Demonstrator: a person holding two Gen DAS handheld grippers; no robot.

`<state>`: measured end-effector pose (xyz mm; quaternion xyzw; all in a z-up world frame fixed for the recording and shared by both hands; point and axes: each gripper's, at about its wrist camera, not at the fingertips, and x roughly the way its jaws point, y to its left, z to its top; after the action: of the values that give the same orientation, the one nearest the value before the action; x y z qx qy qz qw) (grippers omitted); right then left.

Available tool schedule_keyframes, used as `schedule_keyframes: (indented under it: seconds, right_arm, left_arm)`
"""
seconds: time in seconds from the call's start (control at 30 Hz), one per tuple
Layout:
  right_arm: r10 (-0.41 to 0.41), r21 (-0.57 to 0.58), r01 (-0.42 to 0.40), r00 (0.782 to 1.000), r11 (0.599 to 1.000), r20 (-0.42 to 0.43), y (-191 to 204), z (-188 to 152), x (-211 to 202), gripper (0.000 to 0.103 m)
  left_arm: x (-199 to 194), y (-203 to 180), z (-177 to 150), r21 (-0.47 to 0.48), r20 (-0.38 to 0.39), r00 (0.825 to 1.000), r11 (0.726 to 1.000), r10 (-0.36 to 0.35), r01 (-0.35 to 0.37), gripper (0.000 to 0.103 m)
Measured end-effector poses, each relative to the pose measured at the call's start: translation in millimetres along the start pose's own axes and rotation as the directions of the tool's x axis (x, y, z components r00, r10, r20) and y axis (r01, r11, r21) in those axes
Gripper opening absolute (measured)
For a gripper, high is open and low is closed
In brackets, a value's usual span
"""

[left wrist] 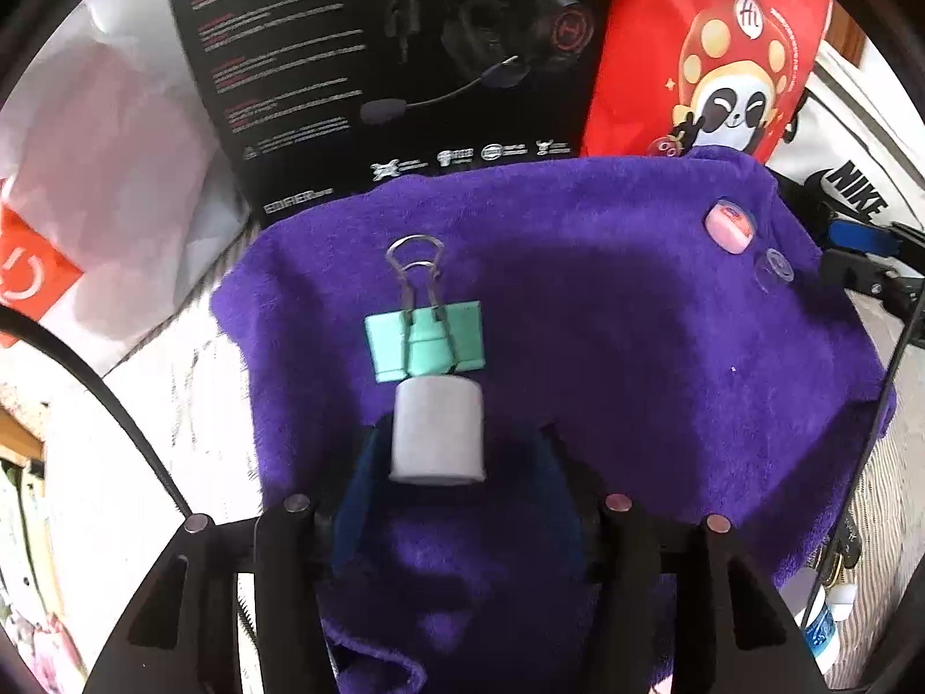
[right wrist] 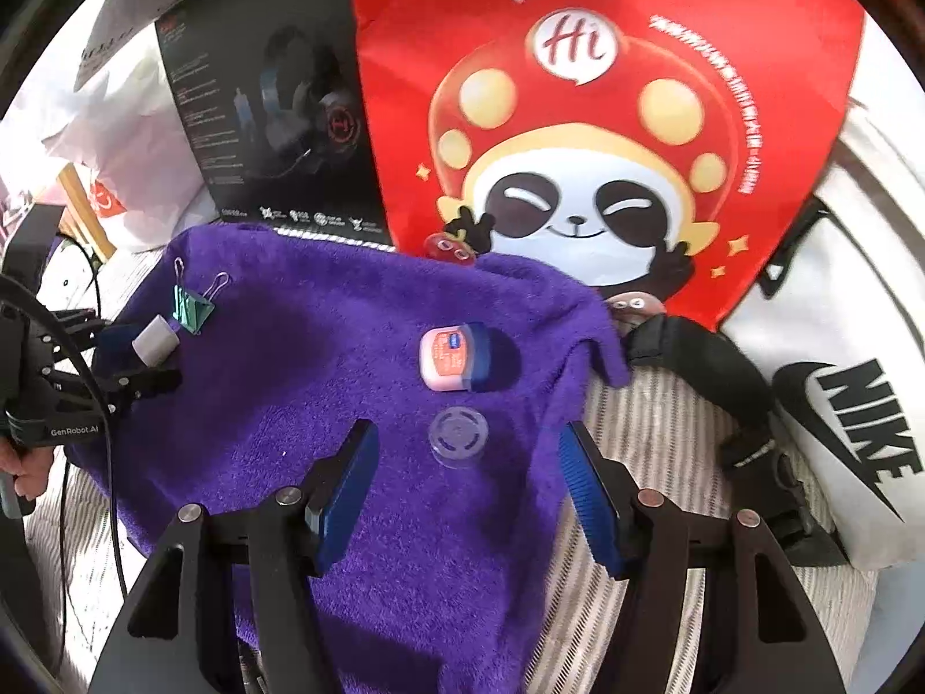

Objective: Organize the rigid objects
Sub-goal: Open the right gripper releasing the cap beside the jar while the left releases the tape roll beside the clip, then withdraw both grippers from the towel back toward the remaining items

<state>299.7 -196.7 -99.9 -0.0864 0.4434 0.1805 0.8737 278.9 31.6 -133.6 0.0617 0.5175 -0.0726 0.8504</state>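
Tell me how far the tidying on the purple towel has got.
Two pairs lie on the purple towel: green binder clip touching grey cap, and pink jar beside clear disc. Nothing is in hand: left tongs and right tongs are both open. Whether more remains cannot be told.

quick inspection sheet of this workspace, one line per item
surface: purple towel spread over striped bedding.
job's things: green binder clip touching a grey cap-like block; small pink jar on its side; clear round lid flat, just in front of the jar.
clutter: nothing seen on the towel beyond these.
grippers: left tongs open, grey block between the pads, not visibly pressed; right tongs open, empty, behind the clear lid.
cables: black cable by the left tongs.
surroundings: black headset box, red panda bag, white Nike bag.
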Motion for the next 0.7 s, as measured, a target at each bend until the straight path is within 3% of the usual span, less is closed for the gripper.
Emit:
schedule_keyframes:
  seconds: [0.23, 0.37, 0.57, 0.7]
  right_arm:
    - [0.008, 0.059, -0.011, 0.999, 0.998, 0.044, -1.7, -1.3, -31.5, 0.064]
    - [0.025, 0.087, -0.033, 0.996, 0.996, 0.090, 10.7, -8.2, -54.1, 0.064]
    - [0.034, 0.106, -0.045, 0.994, 0.993, 0.103, 33.4, -41.6, -79.3, 0.064]
    - [0.005, 0.132, -0.017, 0.995, 0.991, 0.096, 45.7, -74.6, -91.3, 0.064]
  left_arm:
    - [-59.4, -3.3, -22.8, -0.036, 0.068, 0.998, 0.999, -0.005, 0.008, 0.052]
    - [-96.3, -10.0, -50.9, -0.040, 0.104, 0.994, 0.998, -0.045, 0.050, 0.053]
    - [-106.1, -25.8, -83.7, -0.053, 0.106, 0.990, 0.994, -0.087, 0.093, 0.053]
    - [-94.0, -38.8, -108.4, -0.059, 0.056, 0.992, 0.992, -0.111, 0.114, 0.053]
